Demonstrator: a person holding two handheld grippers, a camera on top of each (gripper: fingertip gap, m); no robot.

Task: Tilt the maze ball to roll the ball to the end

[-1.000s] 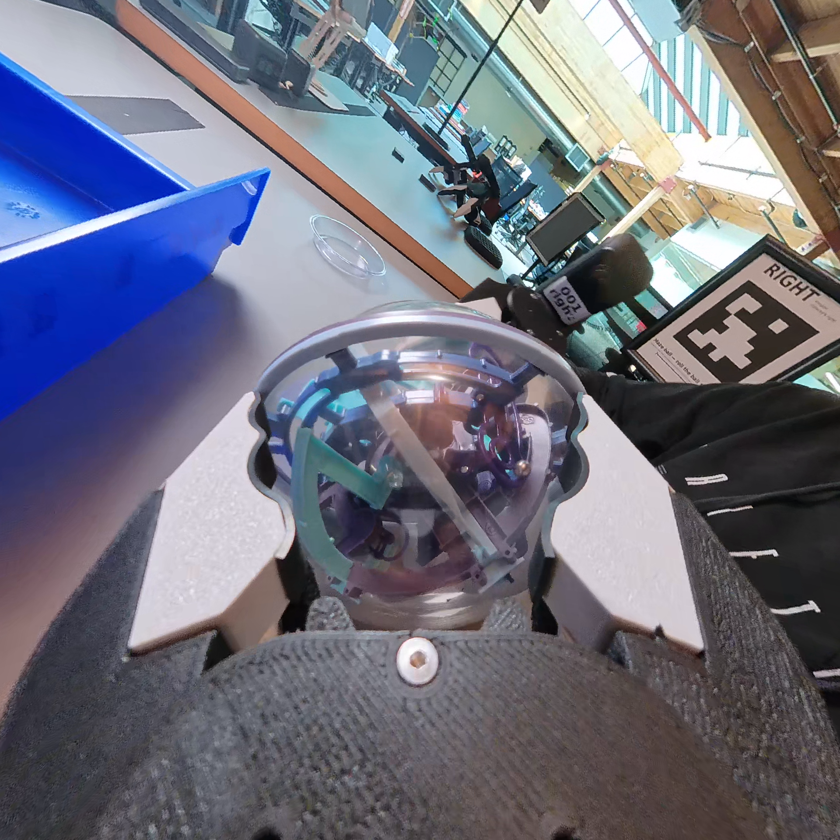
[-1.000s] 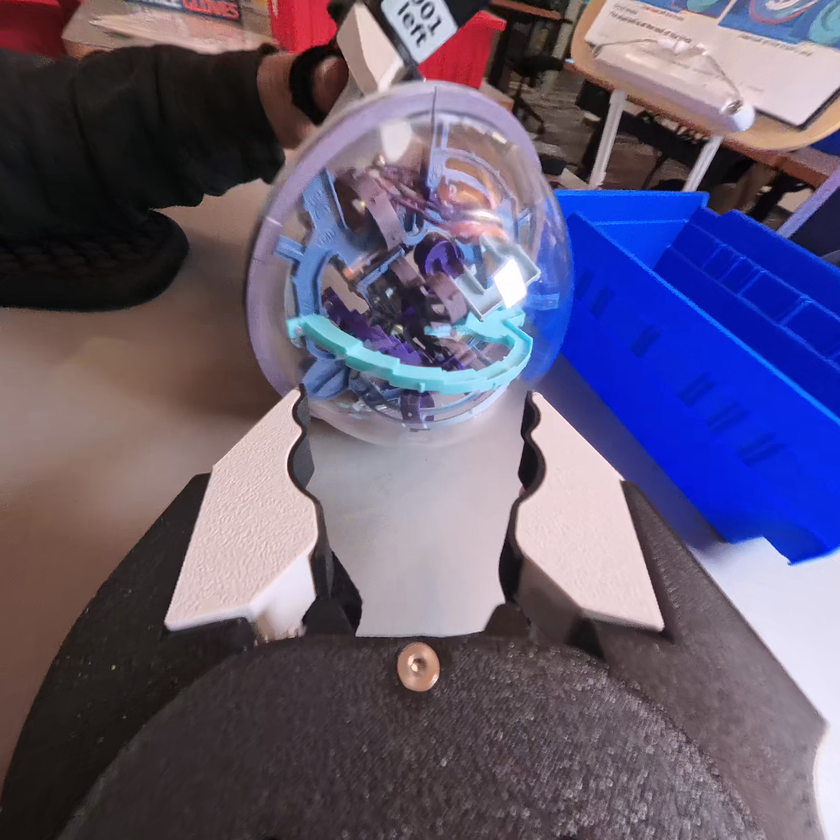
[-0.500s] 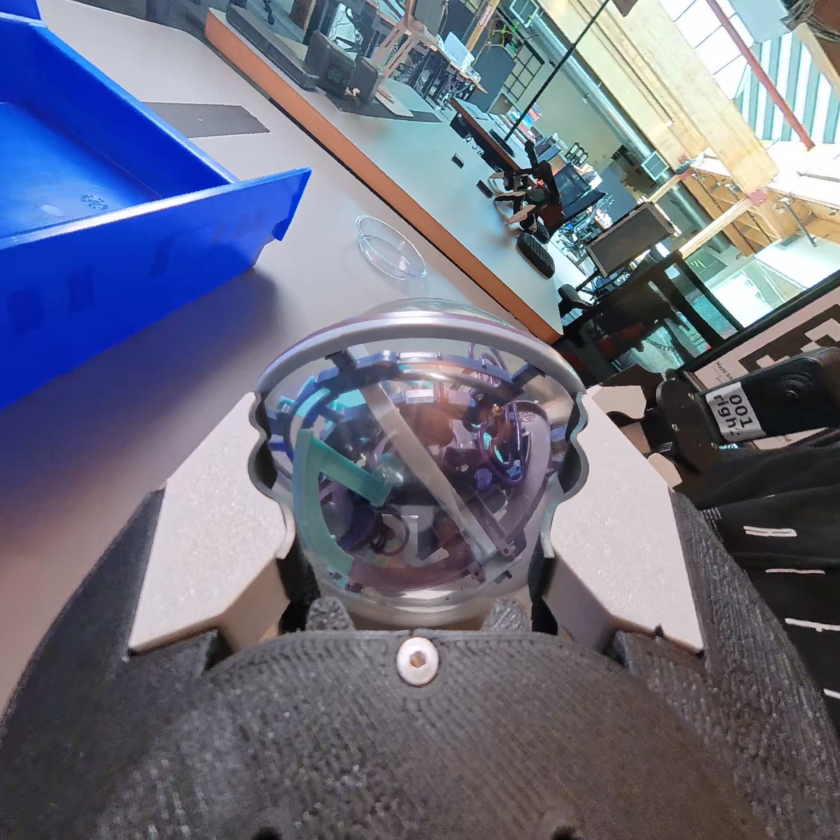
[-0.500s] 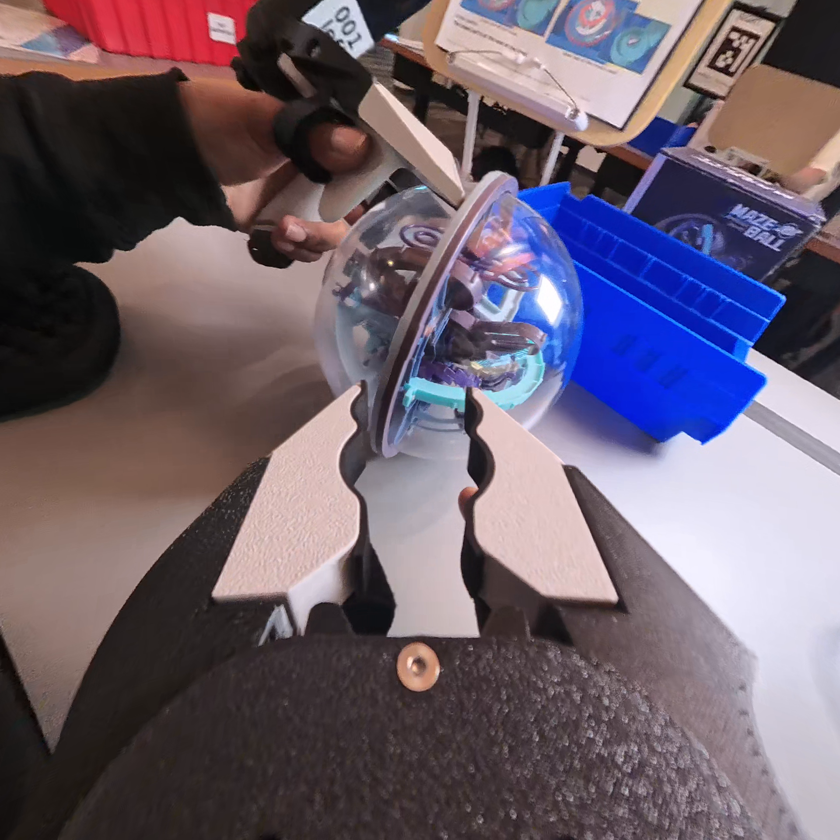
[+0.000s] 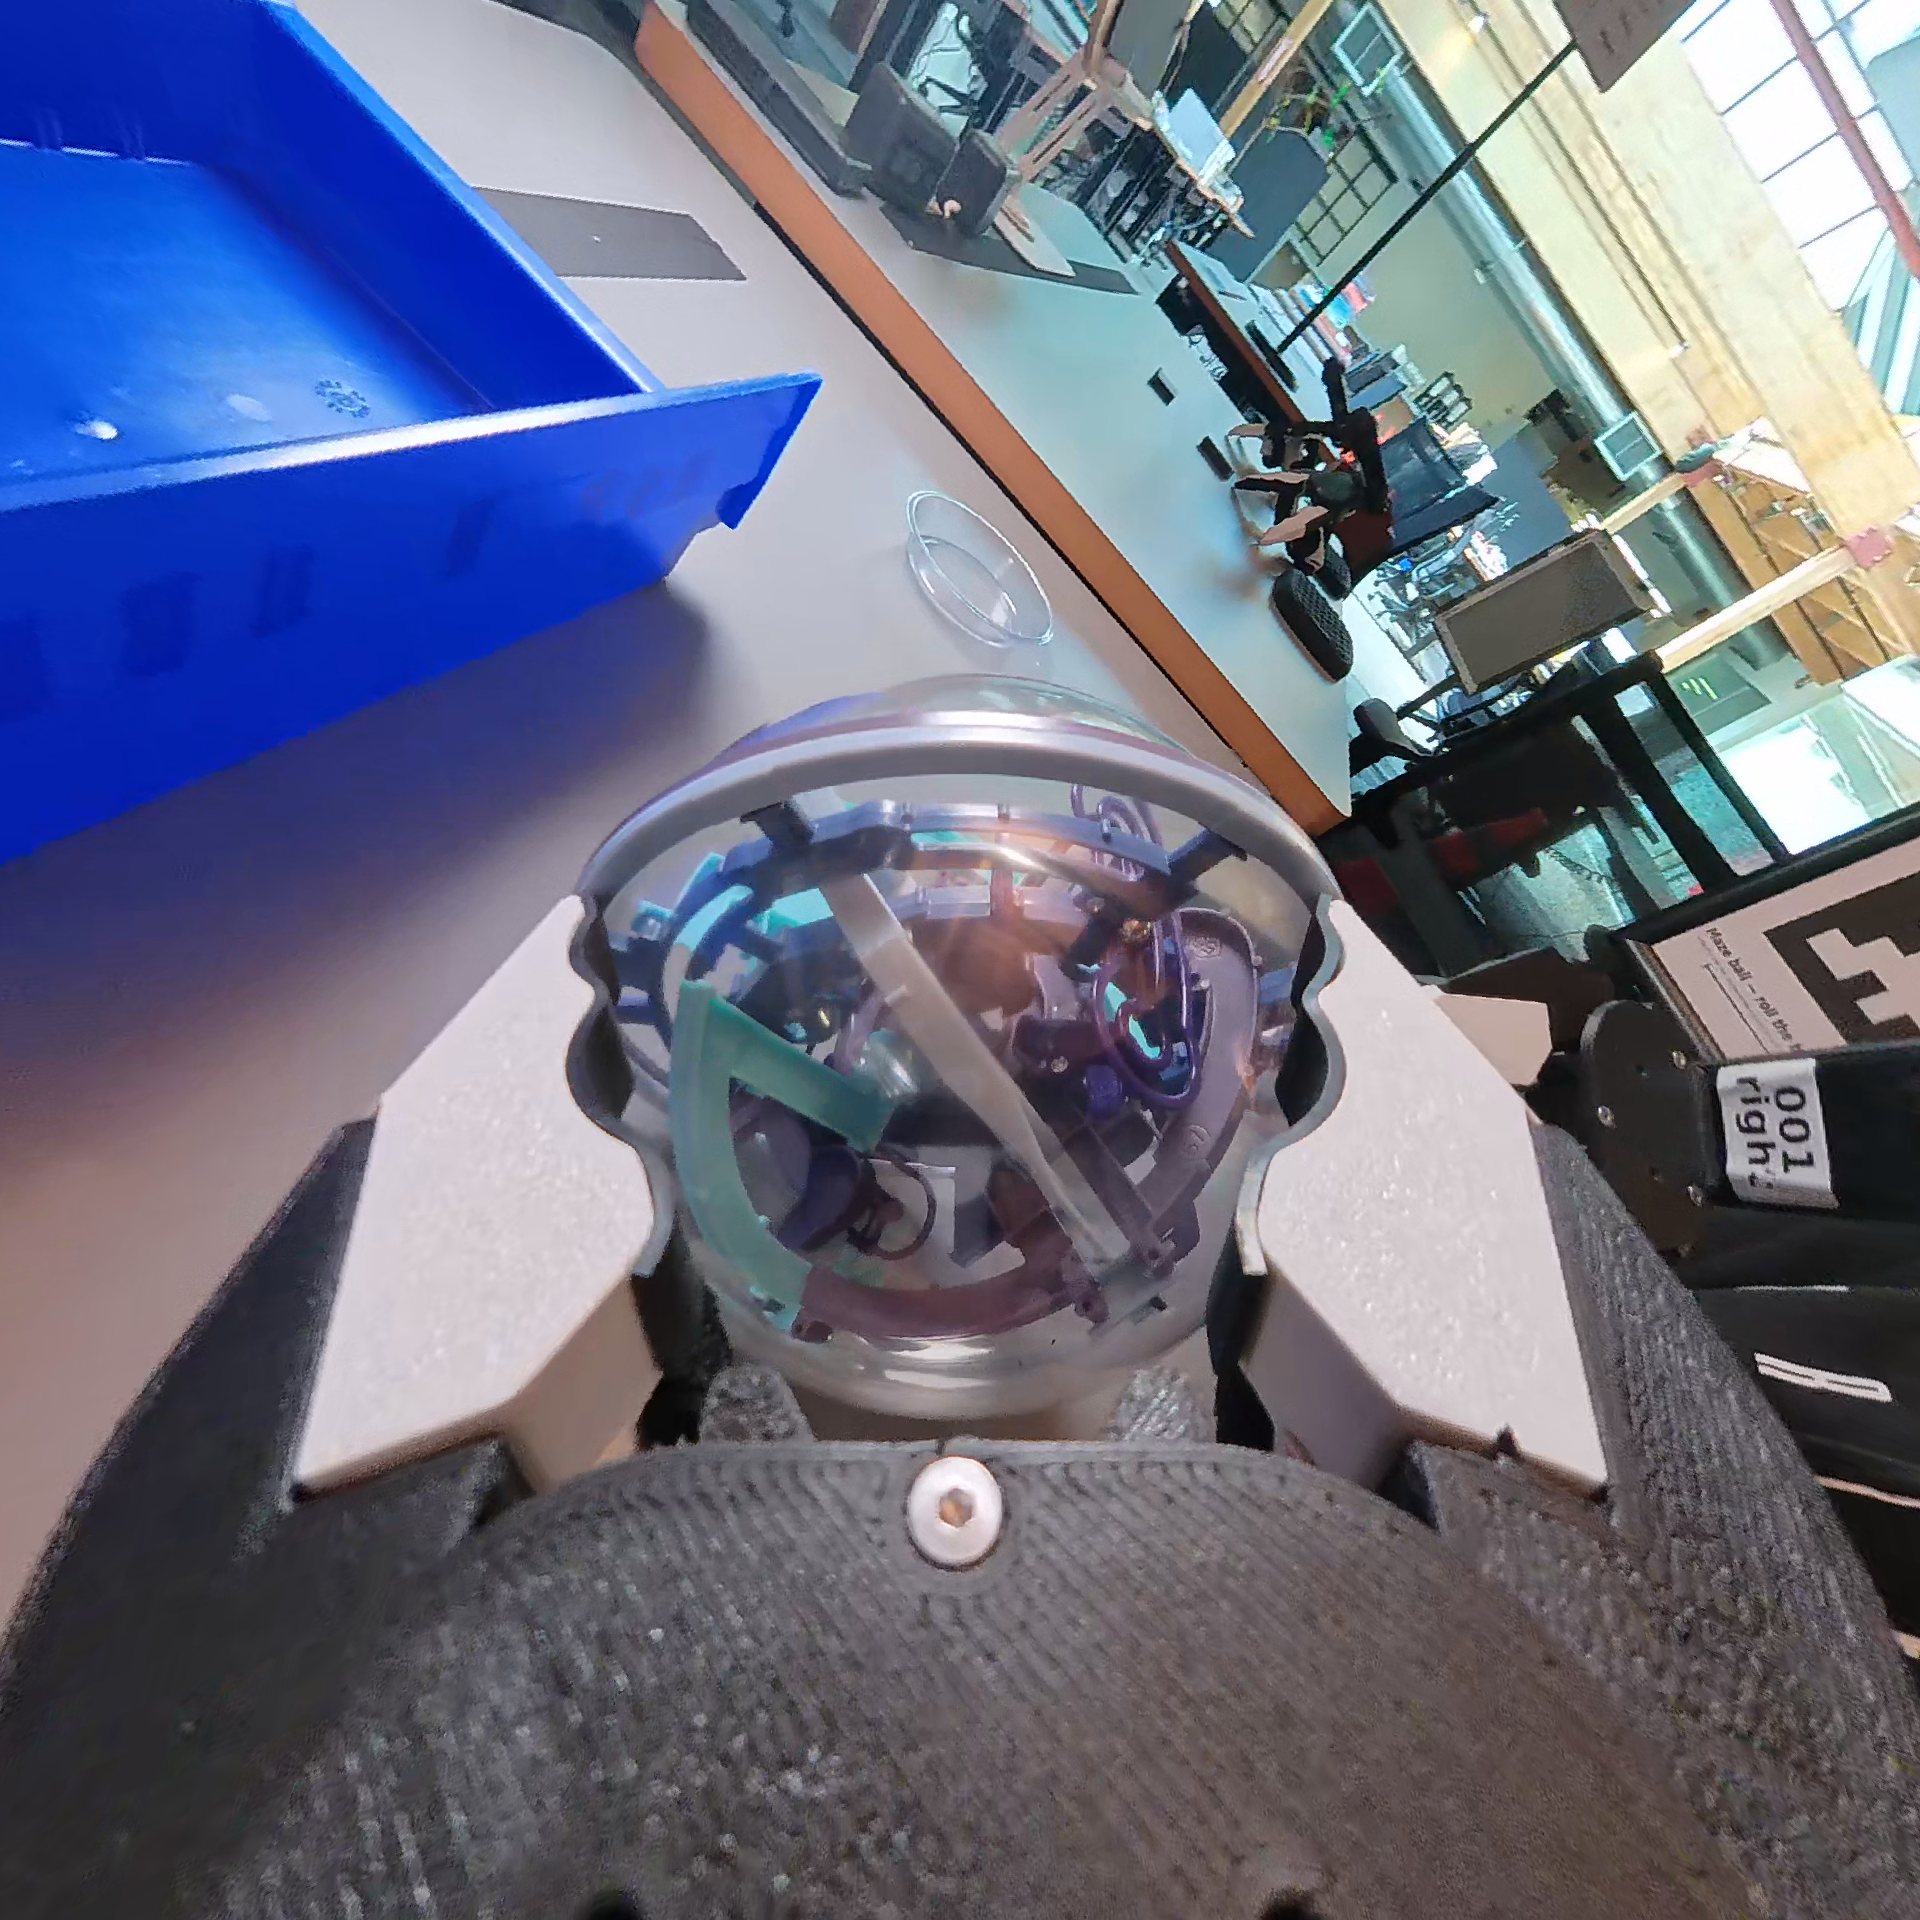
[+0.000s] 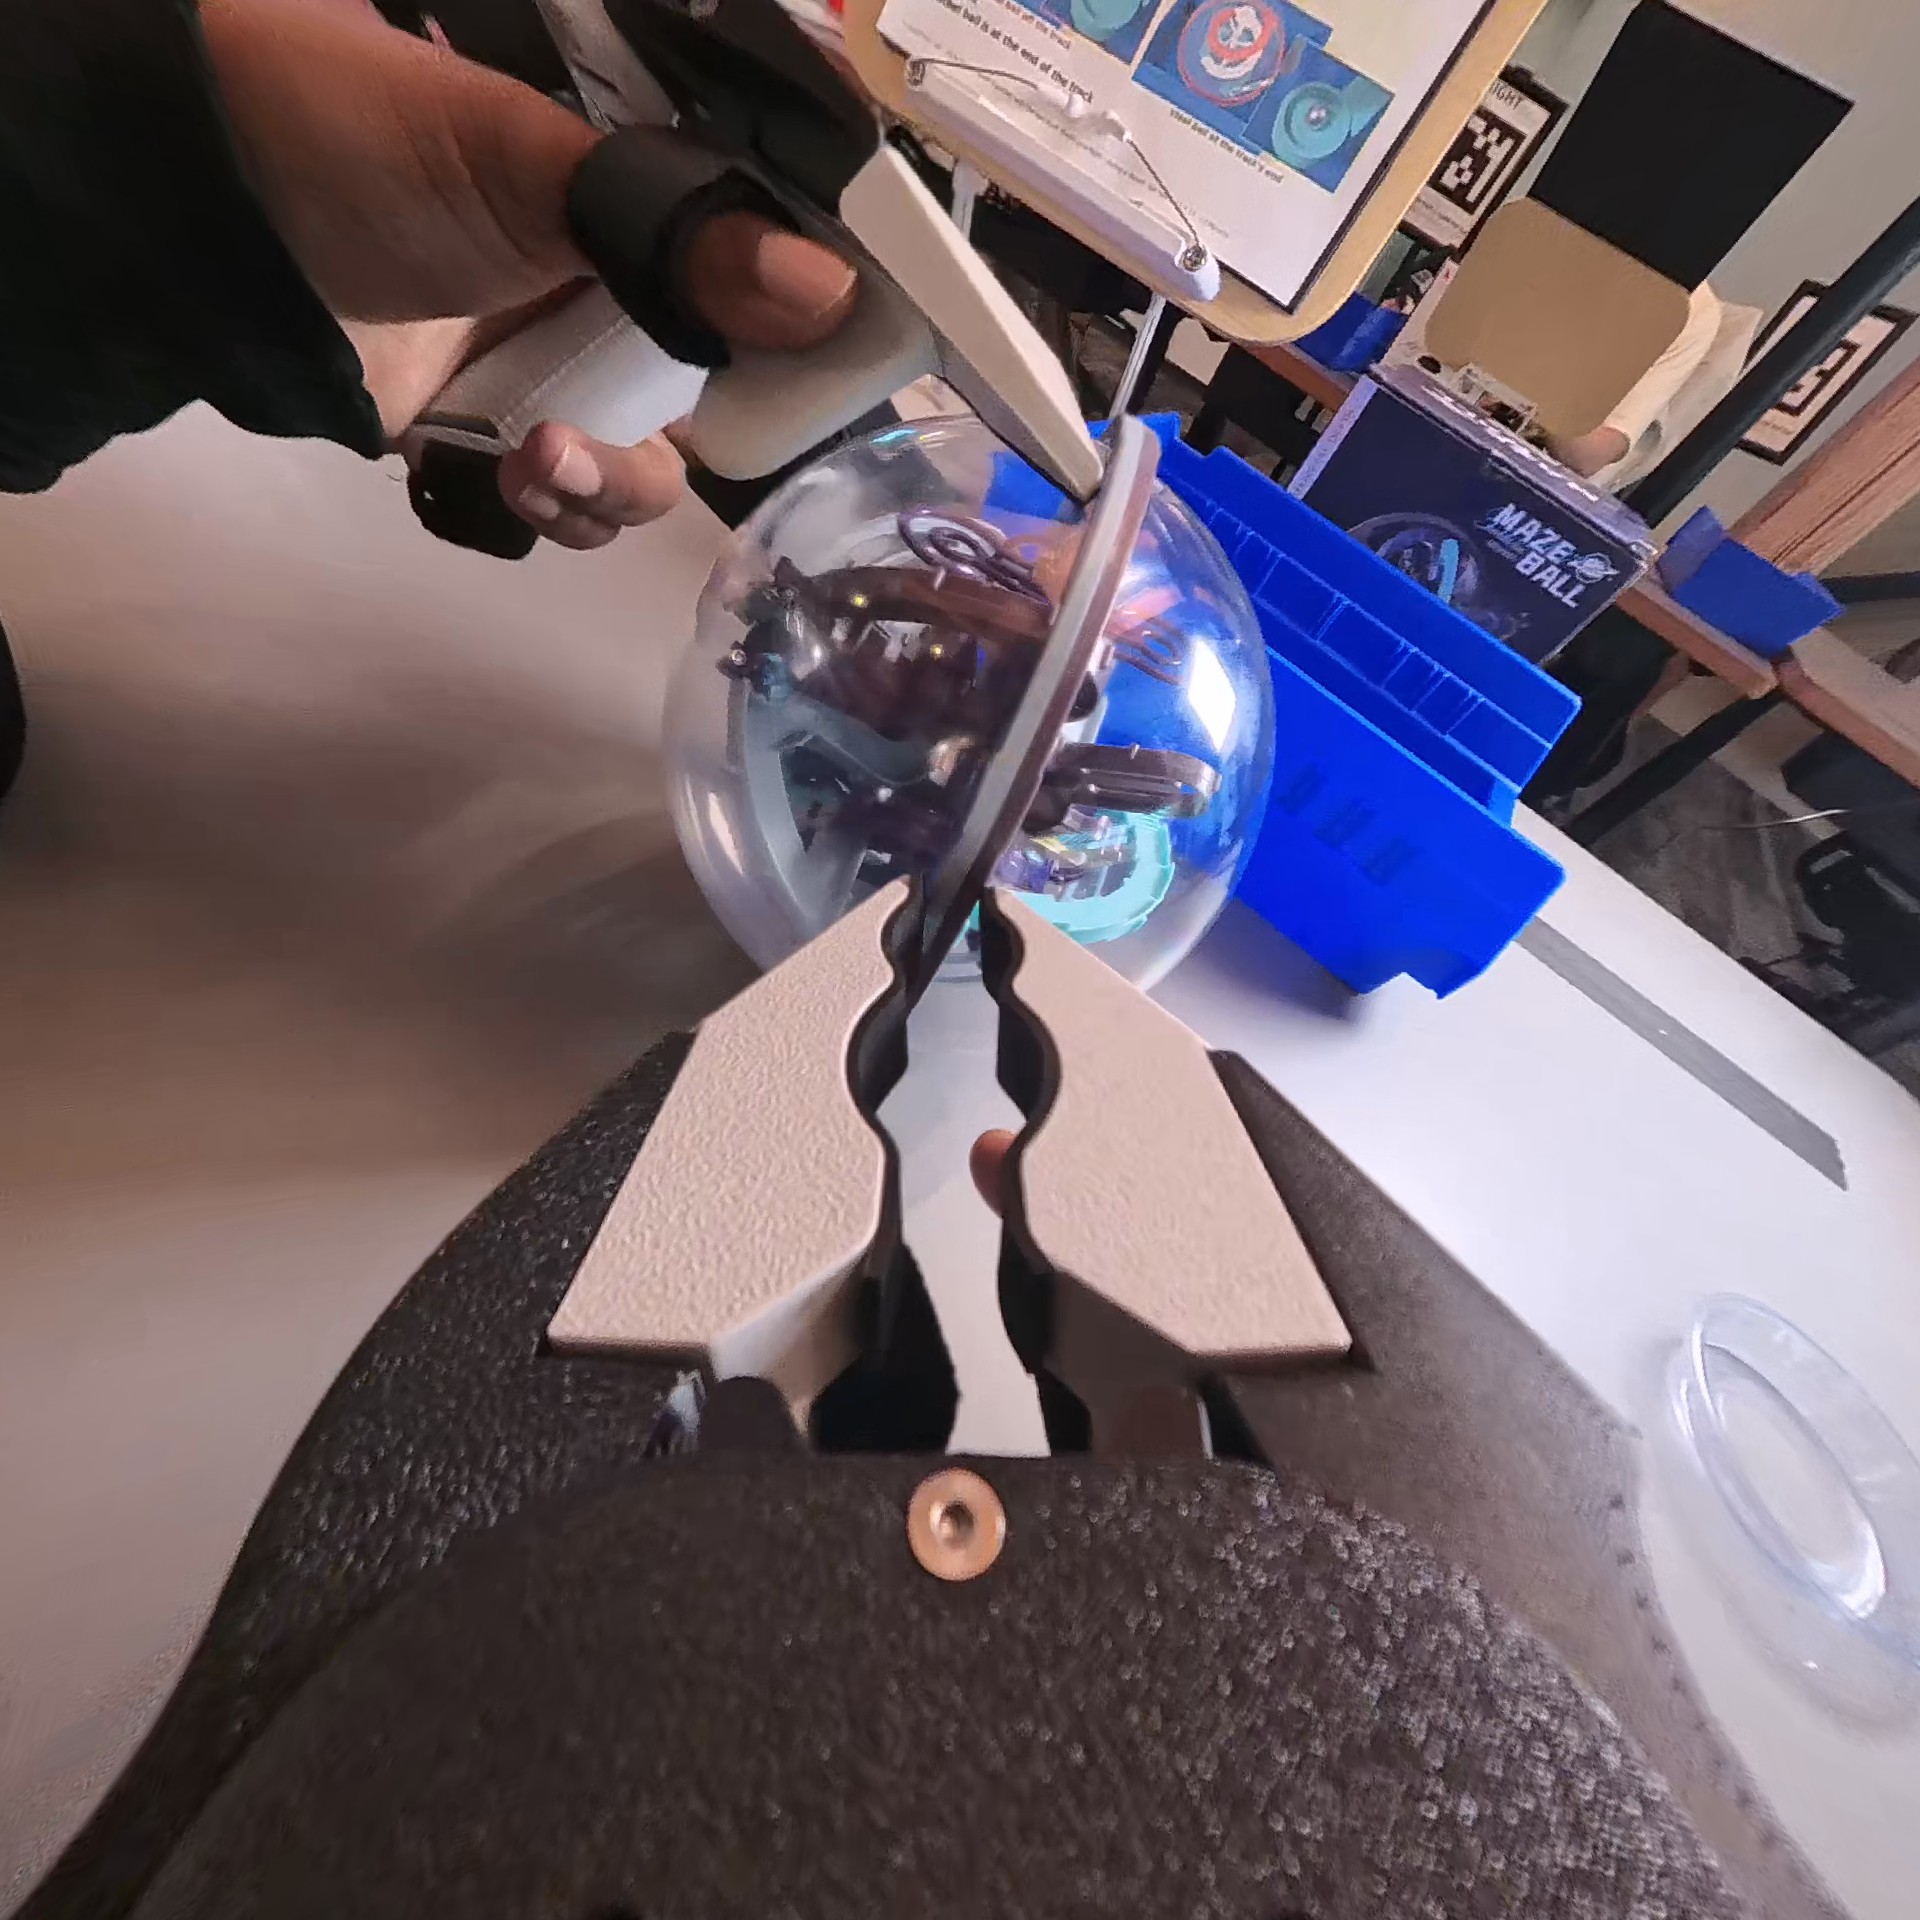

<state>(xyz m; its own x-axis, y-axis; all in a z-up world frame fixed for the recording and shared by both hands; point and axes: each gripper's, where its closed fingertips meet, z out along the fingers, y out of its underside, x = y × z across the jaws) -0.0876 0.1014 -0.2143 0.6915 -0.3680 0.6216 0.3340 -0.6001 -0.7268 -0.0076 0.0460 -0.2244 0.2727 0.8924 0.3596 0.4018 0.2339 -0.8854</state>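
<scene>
The maze ball (image 5: 951, 1081) is a clear sphere with a grey rim and blue, teal and purple tracks inside. My left gripper (image 5: 951, 935) is shut on it at the rim and holds it just above the grey table. In the right wrist view the ball (image 6: 966, 707) is tilted, with the rim running diagonally. My right gripper (image 6: 951, 904) has its jaws nearly closed around the lower rim. A left gripper finger (image 6: 997, 343) touches the upper rim. I cannot pick out the small ball inside.
A blue bin (image 5: 312, 520) stands just behind the ball (image 6: 1403, 779). A clear dish (image 5: 977, 582) lies near the table's orange edge (image 5: 1091, 540); it also shows at the right (image 6: 1808, 1486). A dark product box (image 6: 1486, 551) and an instruction board (image 6: 1195, 135) stand beyond.
My right gripper has narrowed from wide open to almost closed around the rim. The ball has turned so its rim is now edge-on to the right view. The left grip is unchanged.
</scene>
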